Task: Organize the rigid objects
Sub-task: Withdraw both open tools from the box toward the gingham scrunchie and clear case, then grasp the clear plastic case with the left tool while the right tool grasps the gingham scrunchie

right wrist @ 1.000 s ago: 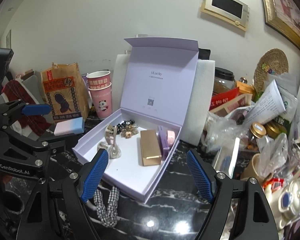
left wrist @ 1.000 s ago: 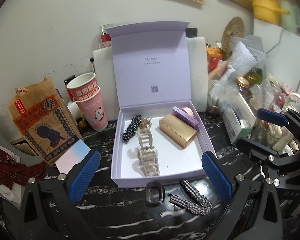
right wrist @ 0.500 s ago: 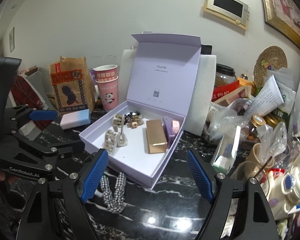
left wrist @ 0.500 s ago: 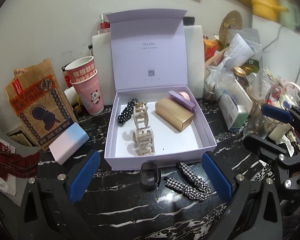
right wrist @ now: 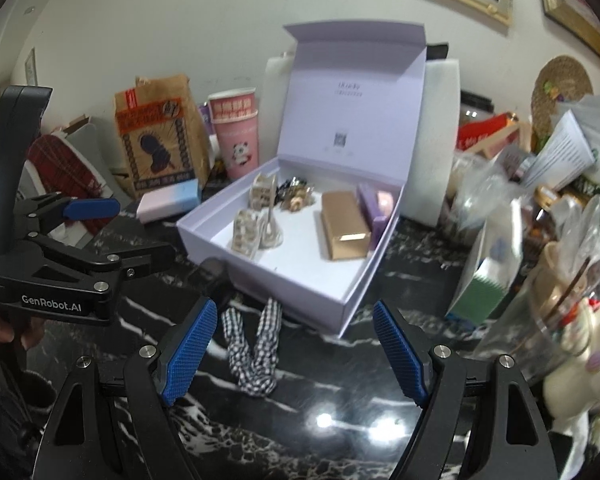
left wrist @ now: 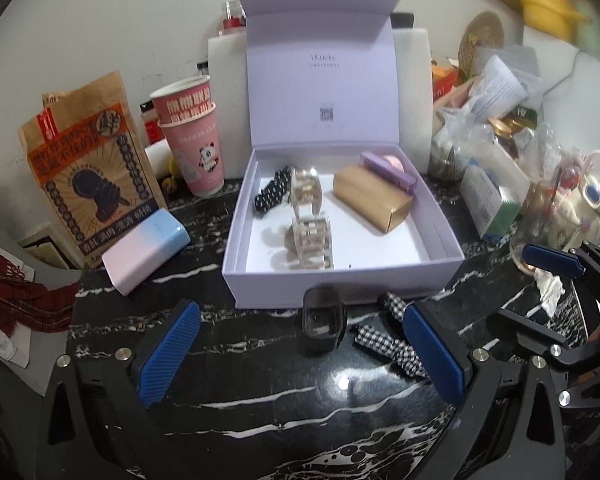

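An open lilac box (left wrist: pixel 340 292) (right wrist: pixel 300 280) sits on the black marble counter. It holds clear hair claws (left wrist: pixel 310 236) (right wrist: pixel 248 228), a dotted black clip (left wrist: pixel 274 194), a gold box (left wrist: pixel 370 200) (right wrist: pixel 344 226) and a purple item (left wrist: pixel 388 168). In front of it lie a dark clear claw clip (left wrist: pixel 322 320) and a black-and-white checked bow (left wrist: pixel 392 344) (right wrist: pixel 256 352). My left gripper (left wrist: pixel 300 356) is open and empty, short of the dark clip. My right gripper (right wrist: pixel 296 352) is open and empty, above the bow.
A pink-and-blue power bank (left wrist: pixel 144 250), a brown paper bag (left wrist: pixel 84 164) and stacked paper cups (left wrist: pixel 192 136) stand left of the box. Cluttered bags, jars and a teapot (left wrist: pixel 580 204) crowd the right side. White foam (right wrist: pixel 440 128) stands behind the lid.
Both grippers have pulled back and risen from the box, so the box looks smaller and farther. The objects have not moved. Both grippers stay open.
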Demonstrator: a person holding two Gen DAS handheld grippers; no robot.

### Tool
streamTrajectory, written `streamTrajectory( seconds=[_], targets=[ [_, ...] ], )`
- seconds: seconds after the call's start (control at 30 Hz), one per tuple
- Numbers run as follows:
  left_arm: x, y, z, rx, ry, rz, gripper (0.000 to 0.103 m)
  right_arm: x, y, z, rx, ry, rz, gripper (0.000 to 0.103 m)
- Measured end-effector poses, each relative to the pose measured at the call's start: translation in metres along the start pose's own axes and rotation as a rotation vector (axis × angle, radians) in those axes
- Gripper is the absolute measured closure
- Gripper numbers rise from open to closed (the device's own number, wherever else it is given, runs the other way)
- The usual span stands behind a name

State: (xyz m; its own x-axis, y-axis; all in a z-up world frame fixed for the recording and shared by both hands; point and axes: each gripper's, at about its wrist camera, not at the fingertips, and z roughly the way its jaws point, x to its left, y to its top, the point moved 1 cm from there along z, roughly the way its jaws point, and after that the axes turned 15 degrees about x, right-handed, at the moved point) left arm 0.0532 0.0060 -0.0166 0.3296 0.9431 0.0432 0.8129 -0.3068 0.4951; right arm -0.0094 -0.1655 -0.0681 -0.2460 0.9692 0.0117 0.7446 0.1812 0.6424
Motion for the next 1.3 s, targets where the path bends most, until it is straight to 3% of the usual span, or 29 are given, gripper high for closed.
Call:
streamTrajectory(
  seconds=[0.63, 0.83, 1.1, 1.3],
  targets=[
    [-0.001, -0.019, 0.059, 0.078, -0.028, 0.052, 0.0, 0.013, -0.019, 0.07, 0.165, 0.033, -0.042, 0.023],
    [0.002, -0.014, 0.073, 0.09, -0.032, 0.045, 0.005, 0.018, -0.016, 0.086, 0.199, 0.053, -0.052, 0.032],
    [0.009, -0.011, 0.082, 0.114, 0.042, 0.045, 0.005, 0.01, -0.014, 0.091, 0.207, 0.057, -0.049, 0.04],
    [0.023, -0.013, 0.083, 0.125, 0.052, 0.001, 0.005, 0.01, -0.015, 0.093, 0.217, 0.07, -0.049, 0.045]
  ],
)
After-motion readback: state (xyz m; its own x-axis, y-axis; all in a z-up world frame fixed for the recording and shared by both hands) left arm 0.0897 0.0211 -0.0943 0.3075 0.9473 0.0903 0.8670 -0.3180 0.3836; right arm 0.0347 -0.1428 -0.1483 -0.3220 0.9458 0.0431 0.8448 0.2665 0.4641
